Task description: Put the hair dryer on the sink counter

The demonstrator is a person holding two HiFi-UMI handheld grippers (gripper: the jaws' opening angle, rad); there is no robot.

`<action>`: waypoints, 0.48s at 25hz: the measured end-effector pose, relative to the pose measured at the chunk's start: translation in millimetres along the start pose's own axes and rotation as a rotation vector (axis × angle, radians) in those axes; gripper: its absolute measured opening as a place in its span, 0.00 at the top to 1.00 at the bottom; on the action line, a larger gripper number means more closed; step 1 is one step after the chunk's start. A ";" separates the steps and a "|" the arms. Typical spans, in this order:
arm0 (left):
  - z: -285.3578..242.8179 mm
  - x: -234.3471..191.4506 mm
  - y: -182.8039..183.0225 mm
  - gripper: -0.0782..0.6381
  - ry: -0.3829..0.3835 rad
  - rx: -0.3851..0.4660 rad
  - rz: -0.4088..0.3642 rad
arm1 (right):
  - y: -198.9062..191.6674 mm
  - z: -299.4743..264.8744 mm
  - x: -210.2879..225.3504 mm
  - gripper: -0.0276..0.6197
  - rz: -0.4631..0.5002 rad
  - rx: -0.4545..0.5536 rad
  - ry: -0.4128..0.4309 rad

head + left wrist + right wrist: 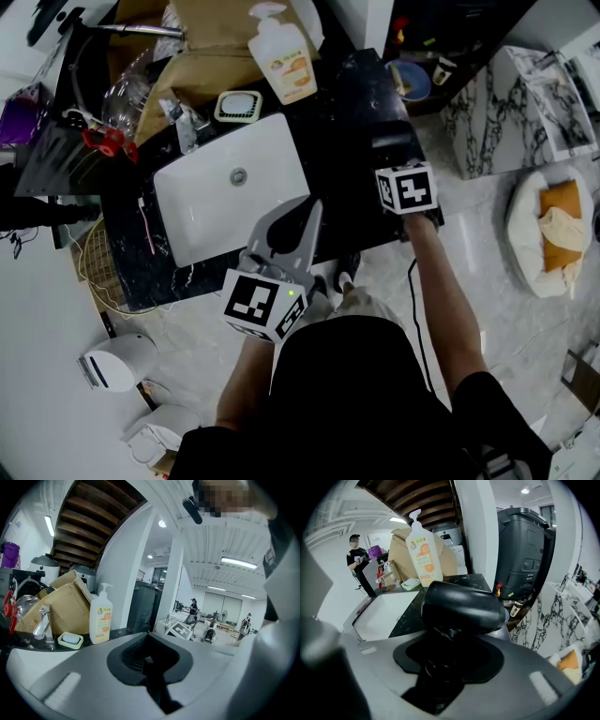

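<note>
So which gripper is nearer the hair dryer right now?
Right. The right gripper has its jaws shut on the hair dryer, above the black counter beside the sink. The left gripper is apart from it, over the sink's front edge.

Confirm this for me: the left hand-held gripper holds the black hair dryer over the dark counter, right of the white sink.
Wrong gripper. The right hand-held gripper holds the black hair dryer over the dark counter, right of the white sink; the right gripper view shows it.

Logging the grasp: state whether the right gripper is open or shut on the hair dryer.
Shut: the right gripper clamps the handle of the hair dryer.
</note>
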State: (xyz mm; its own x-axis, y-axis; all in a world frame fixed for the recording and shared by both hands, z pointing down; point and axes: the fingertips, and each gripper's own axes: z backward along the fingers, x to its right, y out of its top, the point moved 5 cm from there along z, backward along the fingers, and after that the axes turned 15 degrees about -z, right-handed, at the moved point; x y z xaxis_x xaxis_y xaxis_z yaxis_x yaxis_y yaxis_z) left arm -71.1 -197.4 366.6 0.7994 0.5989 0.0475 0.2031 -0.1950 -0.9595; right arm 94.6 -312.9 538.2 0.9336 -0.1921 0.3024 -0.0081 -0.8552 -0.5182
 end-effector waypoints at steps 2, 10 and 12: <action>-0.1 1.0 -0.3 0.89 -0.001 -0.001 -0.002 | -0.2 -1.0 0.0 0.66 0.001 -0.004 -0.007; 2.7 1.5 -1.9 0.89 0.004 -0.005 -0.001 | -0.2 -3.5 1.0 0.66 -0.004 -0.010 -0.021; 2.9 0.7 -3.0 0.89 0.006 -0.006 -0.001 | 0.1 -4.0 0.7 0.66 -0.001 -0.005 -0.025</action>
State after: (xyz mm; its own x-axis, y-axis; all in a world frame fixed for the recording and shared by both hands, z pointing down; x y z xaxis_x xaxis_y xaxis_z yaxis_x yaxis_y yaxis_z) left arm -72.8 -194.1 368.7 0.8027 0.5943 0.0504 0.2074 -0.1988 -0.9578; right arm 93.8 -315.0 541.5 0.9424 -0.1789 0.2827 -0.0087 -0.8579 -0.5138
